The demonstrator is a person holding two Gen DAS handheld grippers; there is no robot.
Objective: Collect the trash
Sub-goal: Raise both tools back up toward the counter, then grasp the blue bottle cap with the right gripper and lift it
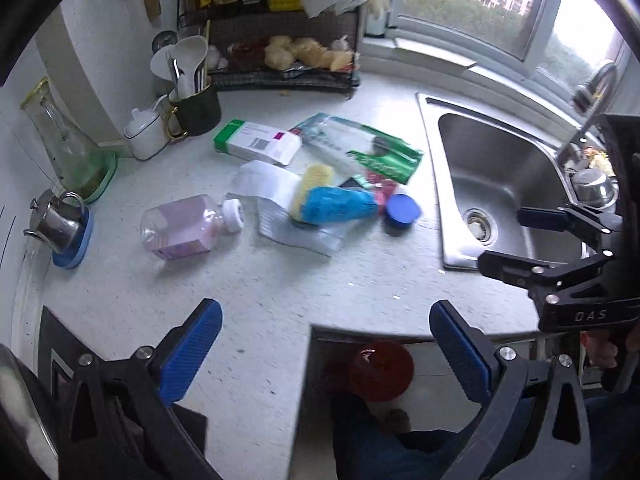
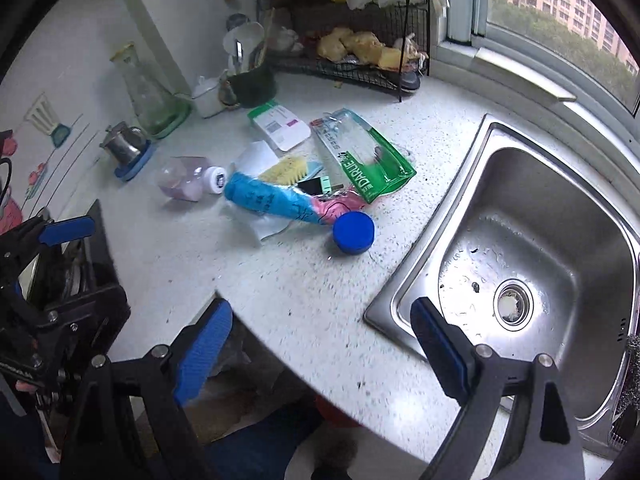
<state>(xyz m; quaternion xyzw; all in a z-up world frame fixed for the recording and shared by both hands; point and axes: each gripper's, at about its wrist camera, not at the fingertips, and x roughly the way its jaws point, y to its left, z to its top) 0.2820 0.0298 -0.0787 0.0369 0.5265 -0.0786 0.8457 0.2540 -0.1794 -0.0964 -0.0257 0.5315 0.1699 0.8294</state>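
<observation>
The left tongs [image 1: 324,352] and right tongs [image 2: 320,352] are hovering spread and empty over the bench's [image 1: 280,292] front edge, so I judge they should be reaching inward toward the trash heap [image 1: 320,184] lying mid-bench beside the sink [image 1: 492,184].

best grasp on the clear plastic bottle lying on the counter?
Take the bottle across its flat-sided body, midway along, coming down from above with the claw pads on its two long sides. It lies on its side, white cap pointing toward the trash pile, with bare counter around the body. The cap end is likely too crowded by the paper.
</observation>
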